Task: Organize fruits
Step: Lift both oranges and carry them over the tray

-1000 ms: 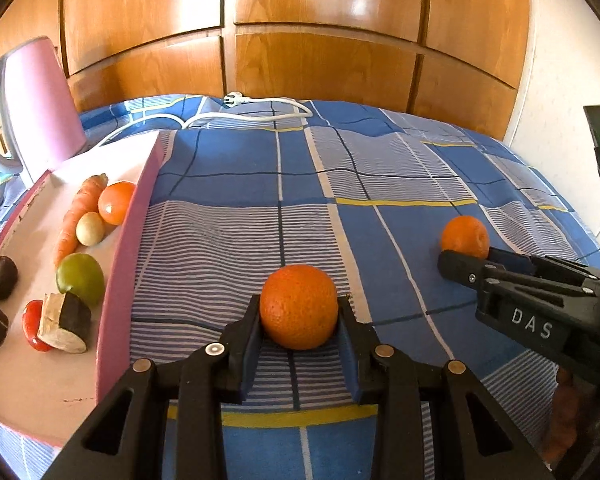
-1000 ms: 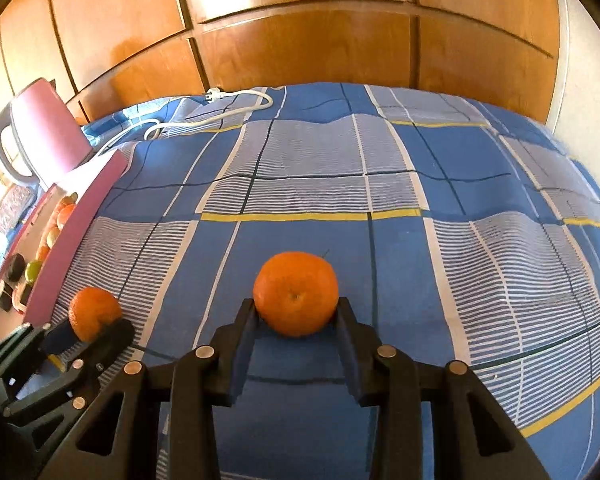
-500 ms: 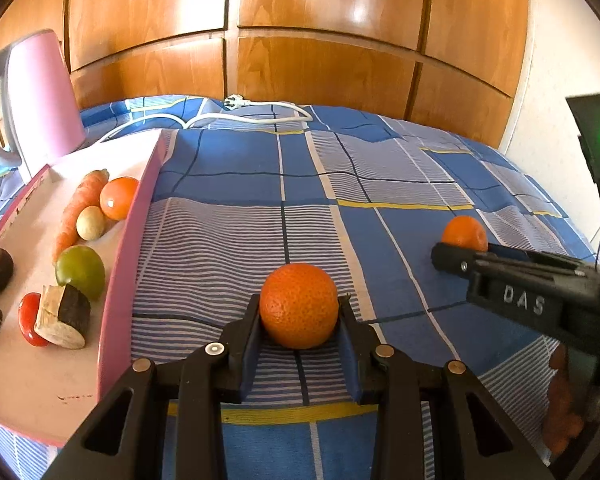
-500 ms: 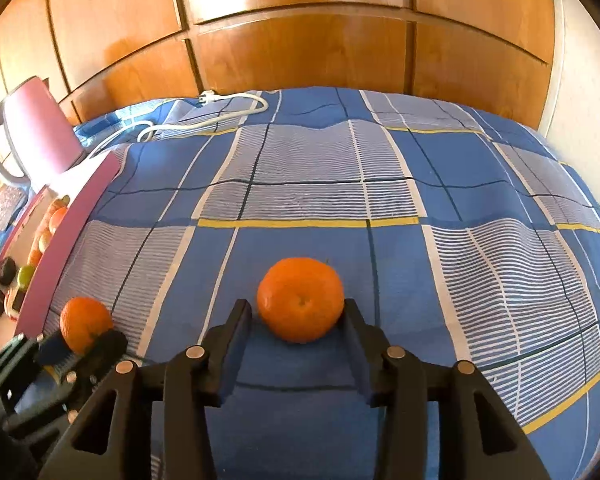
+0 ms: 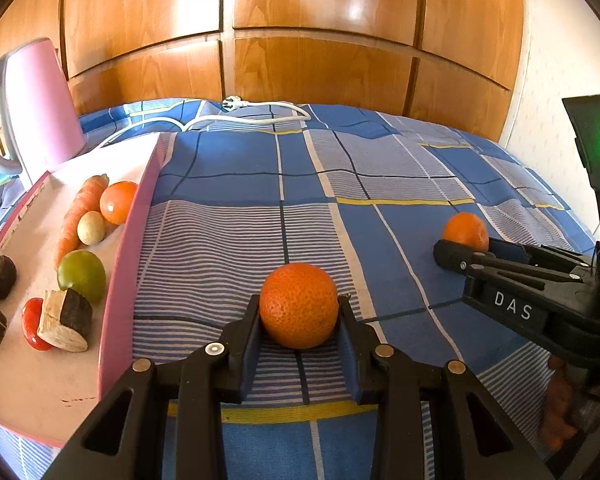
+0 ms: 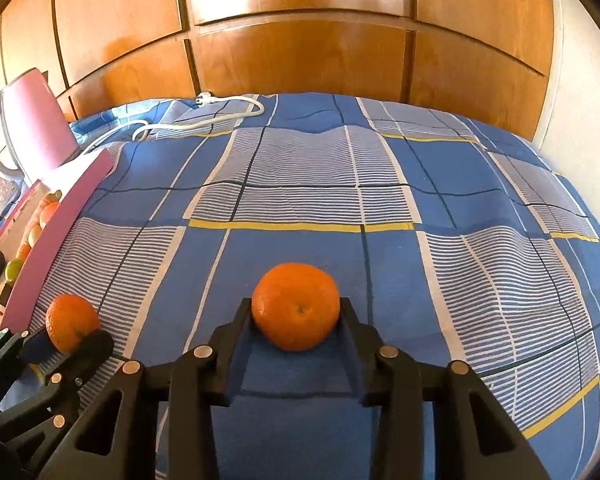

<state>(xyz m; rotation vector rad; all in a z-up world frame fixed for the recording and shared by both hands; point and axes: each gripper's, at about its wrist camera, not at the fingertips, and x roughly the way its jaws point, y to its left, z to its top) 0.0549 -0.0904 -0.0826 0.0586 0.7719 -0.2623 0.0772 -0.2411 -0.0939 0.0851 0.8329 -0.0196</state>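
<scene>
My left gripper point(image 5: 299, 312) is shut on an orange point(image 5: 299, 305), low over the blue checked bedspread. My right gripper point(image 6: 296, 314) is shut on a second orange point(image 6: 295, 305). Each gripper shows in the other view: the right one point(image 5: 460, 246) with its orange point(image 5: 465, 231) at the right, the left one point(image 6: 66, 336) with its orange point(image 6: 71, 328) at the lower left. A pink tray point(image 5: 130, 240) at the left holds a carrot point(image 5: 80, 212), a tomato point(image 5: 118, 202), a green fruit point(image 5: 82, 274) and dark cut pieces point(image 5: 66, 318).
A pink kettle point(image 5: 32, 104) stands behind the tray. A white power cord point(image 5: 244, 116) lies at the far edge of the bed. A wooden wardrobe point(image 5: 300, 40) is behind. A white wall is at the right.
Both grippers stay shut on their oranges. The right gripper shifted slightly, dipping then rising again. The left barely moved.
</scene>
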